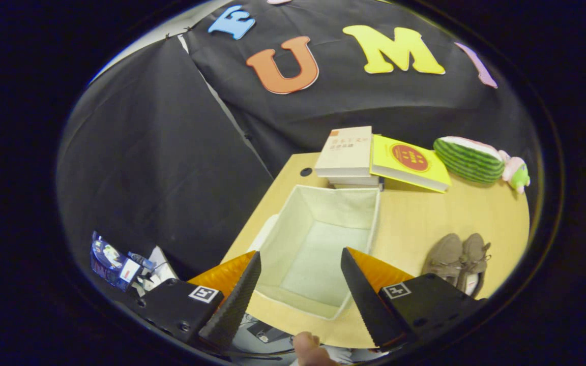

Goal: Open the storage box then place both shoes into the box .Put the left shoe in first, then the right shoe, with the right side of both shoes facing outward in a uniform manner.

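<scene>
A pale fabric storage box stands open on the wooden table, its inside bare. What looks like its lid lies flat beside its left wall. My gripper hovers above the box, open, with nothing between its fingers. The box's near half lies between them. A pair of taupe lace-up shoes sits side by side on the table to the right of the box, just beyond my right finger.
Stacked books and a yellow book lie behind the box. A watermelon-shaped plush with a small pink and green toy rests at the table's far right. Clutter sits low, left of the table. A fingertip shows below the fingers.
</scene>
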